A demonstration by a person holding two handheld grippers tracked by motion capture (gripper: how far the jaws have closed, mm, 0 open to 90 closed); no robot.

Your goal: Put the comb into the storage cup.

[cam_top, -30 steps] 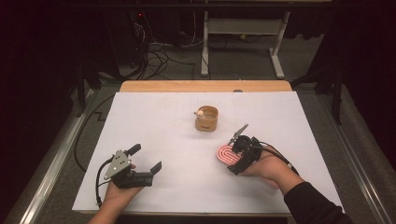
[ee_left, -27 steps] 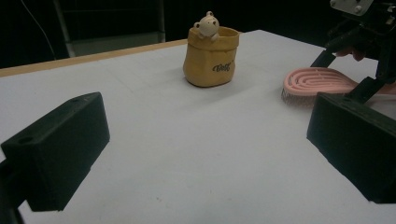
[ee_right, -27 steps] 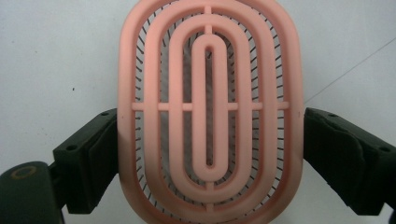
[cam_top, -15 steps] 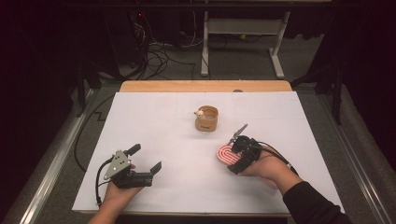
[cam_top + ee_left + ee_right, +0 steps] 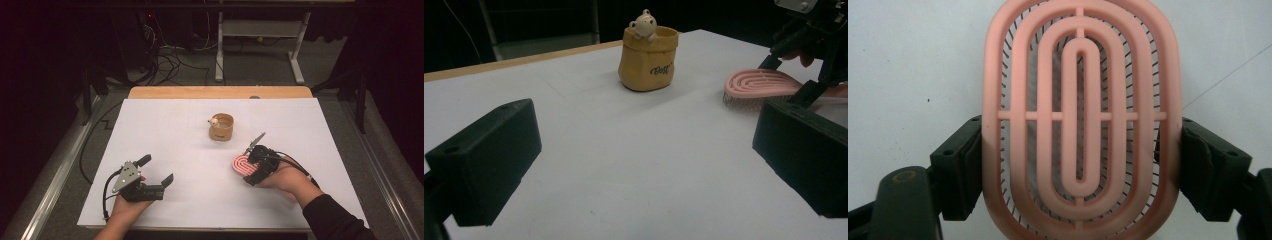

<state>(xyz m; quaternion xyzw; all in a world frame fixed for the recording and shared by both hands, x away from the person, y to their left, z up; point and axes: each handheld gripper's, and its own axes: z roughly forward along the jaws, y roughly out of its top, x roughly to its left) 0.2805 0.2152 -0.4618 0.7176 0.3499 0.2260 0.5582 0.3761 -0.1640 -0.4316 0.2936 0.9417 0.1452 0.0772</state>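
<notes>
A pink oval hairbrush (image 5: 240,165) lies bristles down on the white table sheet (image 5: 165,130), right of the middle. My right gripper (image 5: 248,166) stands over it, and its jaws have just been closing with the brush head (image 5: 1080,120) between them. Both pads (image 5: 962,172) now touch the sides of the head. My left gripper (image 5: 156,170) rests open near the front left with nothing between its jaws, aimed across the sheet. In the left gripper view the hairbrush (image 5: 759,84) and the right gripper (image 5: 806,55) sit at the right.
A small yellow pouch-shaped holder with a bear figure (image 5: 221,127) stands behind the brush, near the table's middle; the holder (image 5: 649,60) is upright. A wooden strip (image 5: 220,92) borders the far edge. Cables and a metal stand (image 5: 260,45) lie on the floor beyond.
Both hands have stayed in place. The right gripper's jaws look slightly narrower around the brush; nothing else has moved.
</notes>
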